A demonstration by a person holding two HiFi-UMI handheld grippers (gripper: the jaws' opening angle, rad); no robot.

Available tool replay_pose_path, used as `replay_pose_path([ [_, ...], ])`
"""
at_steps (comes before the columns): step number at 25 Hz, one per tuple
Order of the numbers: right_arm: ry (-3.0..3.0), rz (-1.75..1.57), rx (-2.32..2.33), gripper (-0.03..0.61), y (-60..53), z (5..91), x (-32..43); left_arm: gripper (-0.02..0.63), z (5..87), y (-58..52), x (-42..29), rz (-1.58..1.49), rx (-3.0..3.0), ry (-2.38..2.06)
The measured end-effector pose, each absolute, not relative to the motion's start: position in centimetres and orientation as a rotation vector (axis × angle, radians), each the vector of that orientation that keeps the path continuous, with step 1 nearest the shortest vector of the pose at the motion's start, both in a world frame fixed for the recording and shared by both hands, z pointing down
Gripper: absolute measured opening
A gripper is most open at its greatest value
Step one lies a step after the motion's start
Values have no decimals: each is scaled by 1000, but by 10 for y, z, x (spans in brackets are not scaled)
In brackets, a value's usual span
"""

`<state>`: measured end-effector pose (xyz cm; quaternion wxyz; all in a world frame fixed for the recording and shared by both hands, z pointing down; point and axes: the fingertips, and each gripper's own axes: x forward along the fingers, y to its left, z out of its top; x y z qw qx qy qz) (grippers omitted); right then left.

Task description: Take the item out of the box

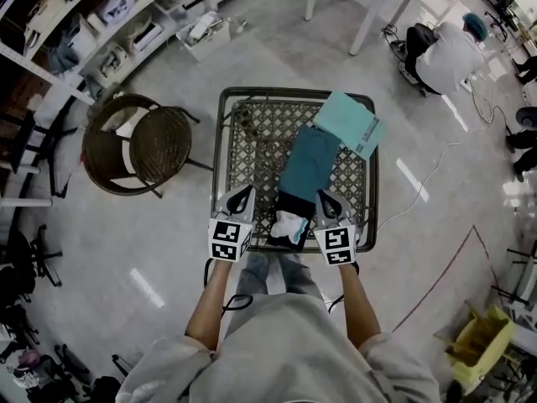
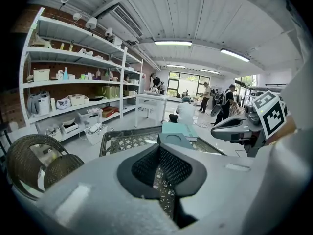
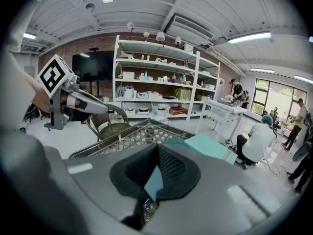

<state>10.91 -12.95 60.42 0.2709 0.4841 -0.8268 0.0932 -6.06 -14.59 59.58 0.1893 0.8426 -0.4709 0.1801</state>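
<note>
The left gripper [image 1: 242,196] and right gripper [image 1: 327,198] were both closed and empty. Between them on the metal lattice table [image 1: 252,141] lay the long teal box [image 1: 309,162], running lengthwise away from the person. The white-and-blue item [image 1: 289,225] sat at its near end, slightly closer to the right gripper.

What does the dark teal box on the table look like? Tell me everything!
The dark teal box is long and flat, maybe cardboard, with a round mark on top. It lies slanted on the metal lattice table. A lighter teal piece touches its far end; a black, white and blue item shows at its near end.
</note>
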Motion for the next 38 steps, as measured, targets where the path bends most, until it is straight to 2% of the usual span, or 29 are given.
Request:
replay_pose_path([
  [22, -2139, 374, 1082, 0, -54, 694, 83, 5, 669, -92, -67, 565, 2258, -1238],
  [38, -2026, 18, 526, 5, -11, 748, 54, 5, 674, -86, -72, 544, 2227, -1254],
])
